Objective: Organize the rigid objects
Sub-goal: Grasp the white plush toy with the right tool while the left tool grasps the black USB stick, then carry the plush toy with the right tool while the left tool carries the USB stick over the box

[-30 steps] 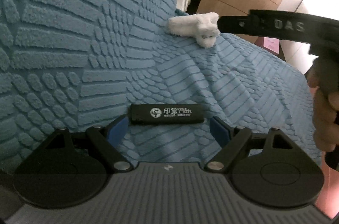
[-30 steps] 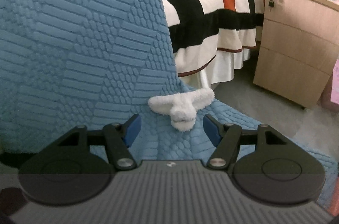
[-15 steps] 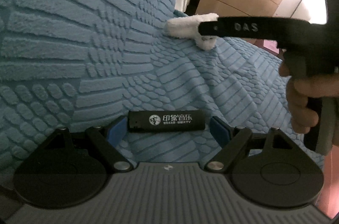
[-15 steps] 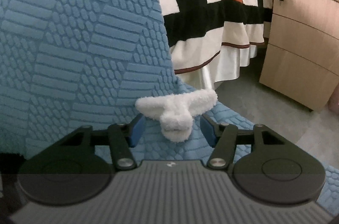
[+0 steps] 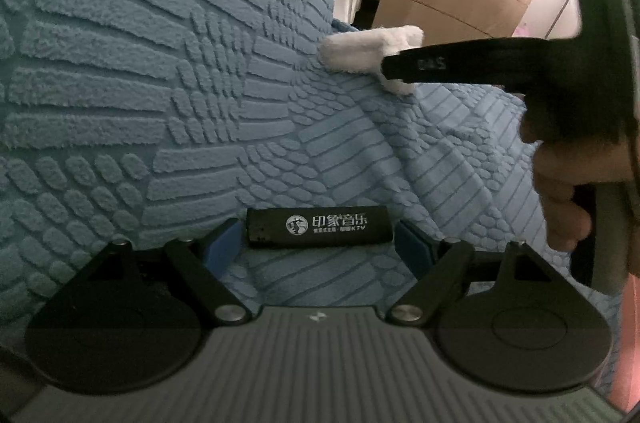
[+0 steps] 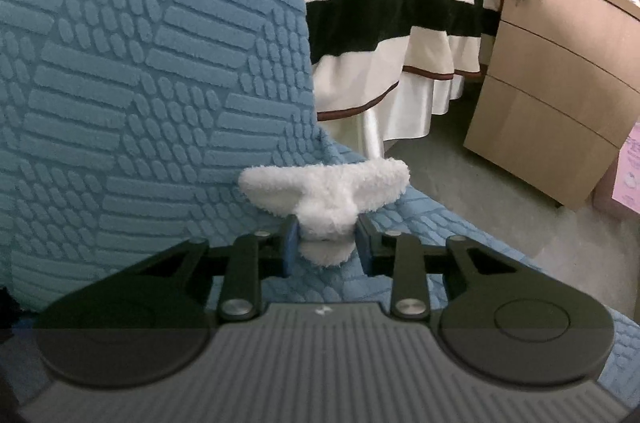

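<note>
While the right tool (image 6: 325,243) closes, pinching a fluffy white T-shaped cloth piece (image 6: 326,193), left tool (image 5: 318,249) spread around black lettered stick (image 5: 318,226), blue textured cover (image 5: 160,103).

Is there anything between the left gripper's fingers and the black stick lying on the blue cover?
Nothing visible. The black stick lies on the blue cover directly between the open left gripper pads.

A blue textured fabric-covered seat (image 5: 248,127) with raised bar and oval patterns carries two things: a black oblong stick with white printed characters (image 5: 318,226) lying flat, and a white fluffy T-shaped object (image 6: 326,197) near its edge.
</note>
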A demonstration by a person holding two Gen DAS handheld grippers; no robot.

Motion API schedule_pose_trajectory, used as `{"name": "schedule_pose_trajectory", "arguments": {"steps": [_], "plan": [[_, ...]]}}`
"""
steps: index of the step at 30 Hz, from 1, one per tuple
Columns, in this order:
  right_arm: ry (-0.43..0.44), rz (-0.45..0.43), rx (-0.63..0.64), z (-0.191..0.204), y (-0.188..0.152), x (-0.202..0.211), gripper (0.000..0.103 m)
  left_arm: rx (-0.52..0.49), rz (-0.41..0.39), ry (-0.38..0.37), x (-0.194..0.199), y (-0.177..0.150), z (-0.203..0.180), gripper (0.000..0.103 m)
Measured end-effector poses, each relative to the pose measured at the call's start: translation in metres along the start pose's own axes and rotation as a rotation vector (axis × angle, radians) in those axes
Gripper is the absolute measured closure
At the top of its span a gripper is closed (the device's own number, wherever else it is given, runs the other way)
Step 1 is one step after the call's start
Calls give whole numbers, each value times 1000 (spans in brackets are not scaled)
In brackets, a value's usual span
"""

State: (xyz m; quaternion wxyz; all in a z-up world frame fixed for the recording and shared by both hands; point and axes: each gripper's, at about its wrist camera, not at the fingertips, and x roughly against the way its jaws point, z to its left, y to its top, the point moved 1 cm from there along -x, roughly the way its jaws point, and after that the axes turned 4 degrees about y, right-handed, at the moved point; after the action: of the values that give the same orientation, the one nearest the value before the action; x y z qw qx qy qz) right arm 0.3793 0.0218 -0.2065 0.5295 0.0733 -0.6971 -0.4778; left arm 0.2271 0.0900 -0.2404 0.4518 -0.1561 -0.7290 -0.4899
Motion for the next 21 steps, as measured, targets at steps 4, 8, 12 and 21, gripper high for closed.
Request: {"name": "schedule_pose_trajectory", "arguments": {"steps": [4,8,12,21], "plan": [[-34,-5,-2,-4,-2,17,70,-19,2,-10,0,-1,-3,14],[-76,3,-5,-10,-9,37,70,-31,-24,25,-2,-3,-5,14],[-151,52,-33,-17,-17,54,70,-51,-52,52,-7,-3,-9,14],[-199,124,-73,-16,-37,83,70,-63,-26,46,-8,2,-9,16]]}}
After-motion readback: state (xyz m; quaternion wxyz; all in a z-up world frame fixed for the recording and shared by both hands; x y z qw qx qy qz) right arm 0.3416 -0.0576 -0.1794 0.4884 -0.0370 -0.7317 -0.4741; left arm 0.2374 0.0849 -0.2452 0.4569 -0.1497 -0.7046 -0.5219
